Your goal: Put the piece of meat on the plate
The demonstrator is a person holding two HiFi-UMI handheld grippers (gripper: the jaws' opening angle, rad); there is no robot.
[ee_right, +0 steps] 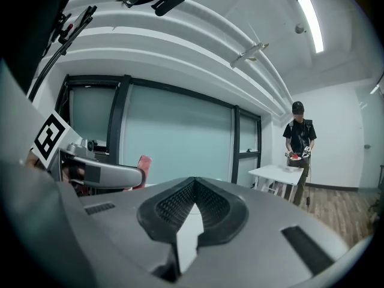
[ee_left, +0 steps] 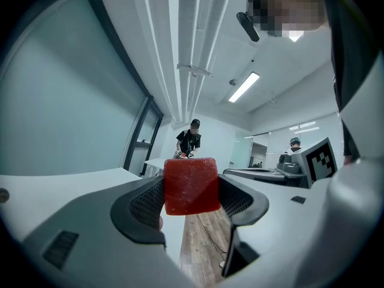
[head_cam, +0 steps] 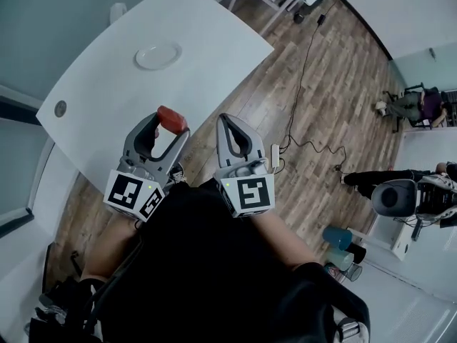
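A red block of meat (head_cam: 172, 118) is pinched between the tips of my left gripper (head_cam: 167, 123), held close to my body above the near edge of the white table (head_cam: 107, 98). In the left gripper view the meat (ee_left: 191, 185) fills the gap between both pads. A small white plate (head_cam: 158, 56) lies farther out on the table, well ahead of the meat. My right gripper (head_cam: 235, 128) is held beside the left one, jaws shut with nothing in them; its view shows the tips (ee_right: 193, 188) meeting and the meat (ee_right: 144, 164) off to the left.
Wooden floor (head_cam: 314, 91) lies to the right of the table, with a cable and a power strip (head_cam: 275, 156) on it. A round grommet (head_cam: 61, 108) sits at the table's left end. Another table (ee_right: 277, 173) and a standing person (ee_right: 298, 143) are far across the room.
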